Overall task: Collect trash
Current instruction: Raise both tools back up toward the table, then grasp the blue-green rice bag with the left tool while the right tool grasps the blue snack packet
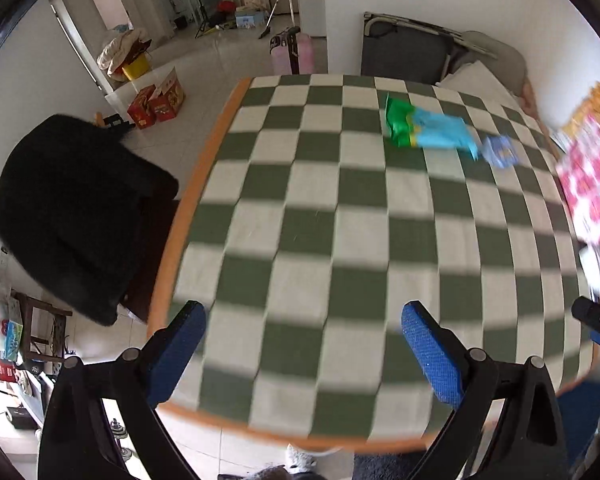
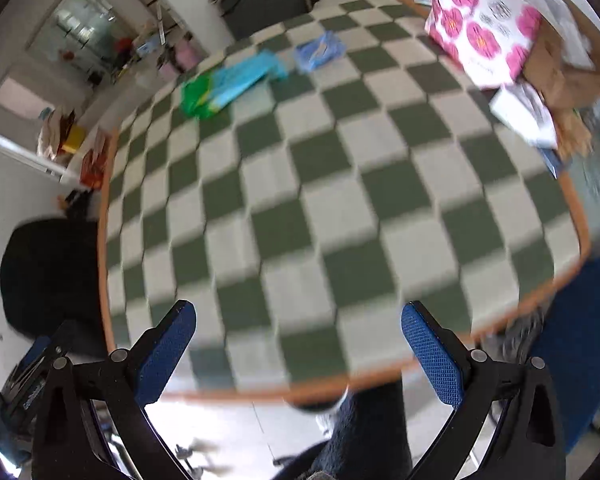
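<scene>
Two wrappers lie on the checkered table [image 2: 340, 208] — one green-and-blue packet [image 2: 228, 84] and one small blue packet [image 2: 320, 52] — plus one pink-flowered bag [image 2: 480, 36] at two o'clock.

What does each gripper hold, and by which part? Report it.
Nothing. The left gripper and the right gripper are both open and empty; the green and blue wrapper lies untouched on the checkered table.

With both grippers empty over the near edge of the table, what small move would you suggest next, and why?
Probably reach the left gripper forward across the checkered table toward the green and blue wrapper. Both it and the right gripper are open and hold nothing, and the wrapper and the small blue packet beside it lie loose at the far side.
</scene>
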Motion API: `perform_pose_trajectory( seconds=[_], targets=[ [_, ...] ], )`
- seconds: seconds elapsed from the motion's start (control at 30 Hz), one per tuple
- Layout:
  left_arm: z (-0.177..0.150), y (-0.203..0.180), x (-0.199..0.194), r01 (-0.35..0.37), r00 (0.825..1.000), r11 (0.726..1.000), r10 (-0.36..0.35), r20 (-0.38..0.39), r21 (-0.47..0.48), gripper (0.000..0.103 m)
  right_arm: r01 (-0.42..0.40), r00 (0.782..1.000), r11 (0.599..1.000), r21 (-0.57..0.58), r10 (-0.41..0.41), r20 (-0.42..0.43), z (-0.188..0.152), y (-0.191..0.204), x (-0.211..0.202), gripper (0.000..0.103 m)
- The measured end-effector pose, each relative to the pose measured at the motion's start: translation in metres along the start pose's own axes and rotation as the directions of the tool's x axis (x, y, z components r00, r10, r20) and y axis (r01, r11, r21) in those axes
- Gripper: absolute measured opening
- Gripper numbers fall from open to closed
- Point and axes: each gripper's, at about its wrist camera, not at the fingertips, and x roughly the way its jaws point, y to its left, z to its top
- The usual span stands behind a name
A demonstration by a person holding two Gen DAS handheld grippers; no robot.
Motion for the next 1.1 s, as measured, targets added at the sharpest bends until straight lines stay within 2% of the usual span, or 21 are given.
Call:
perform_pose_trajectory(
  seconds=[0.13,0.27,0.43,0.57,0.67,0.73,0.77,0.8,0.83,0.87,0.9,1.0,1.1],
  targets=[
    [0.068,-0.030,0.041,-0.038,0.998,0.999,0.037,-0.047,-0.023,0.100,0.023,1.000,0.999,0.050,-0.022,-0.021,0.107,-0.016,0.040,0.103],
    [0.125,-0.051,0.086,-0.065,0.994,0.996,0.059,-0.097,-0.061,0.100,0.015,0.998,0.987,0.162,-0.005,-0.063,0.208,-0.033,0.090,0.103],
    [0.183,-0.070,0.146,-0.066,0.986,0.993,0.049,-0.161,-0.102,0.100,0.043,0.996,0.960,0.278,-0.020,-0.083,0.292,-0.038,0.151,0.103],
    [0.210,-0.084,0.184,-0.027,0.981,0.994,0.006,-0.192,-0.106,0.100,0.074,0.994,0.946,0.315,-0.046,-0.095,0.334,-0.031,0.196,0.103],
    [0.224,-0.093,0.210,0.023,0.973,0.993,-0.049,-0.226,-0.115,0.100,0.105,0.990,0.947,0.302,-0.072,-0.121,0.349,-0.022,0.226,0.100],
    [0.229,-0.098,0.225,0.063,0.964,0.990,-0.094,-0.250,-0.129,0.099,0.135,0.985,0.954,0.269,-0.098,-0.144,0.354,-0.017,0.242,0.079],
    [0.231,-0.102,0.232,0.088,0.958,0.987,-0.122,-0.261,-0.137,0.099,0.143,0.983,0.957,0.252,-0.109,-0.145,0.355,-0.015,0.247,0.077],
    [0.232,-0.105,0.238,0.110,0.952,0.984,-0.145,-0.271,-0.142,0.093,0.151,0.983,0.960,0.234,-0.122,-0.136,0.355,-0.012,0.249,0.074],
    [0.233,-0.108,0.243,0.121,0.947,0.983,-0.156,-0.281,-0.137,0.073,0.160,0.983,0.966,0.204,-0.137,-0.122,0.356,-0.008,0.249,0.063],
    [0.233,-0.112,0.247,0.137,0.943,0.981,-0.171,-0.285,-0.135,0.064,0.174,0.981,0.969,0.175,-0.155,-0.116,0.356,-0.004,0.250,0.060],
    [0.234,-0.114,0.246,0.170,0.944,0.975,-0.203,-0.259,-0.142,0.048,0.180,0.980,0.971,0.159,-0.163,-0.115,0.356,-0.002,0.251,0.057],
    [0.238,-0.119,0.239,0.171,0.953,0.979,-0.194,-0.232,-0.114,0.032,0.185,0.978,0.975,0.125,-0.170,-0.117,0.355,0.002,0.255,0.051],
    [0.239,-0.119,0.227,0.166,0.962,0.981,-0.184,-0.201,-0.102,0.023,0.182,0.978,0.977,0.108,-0.169,-0.121,0.354,0.001,0.257,0.042]
  ],
)
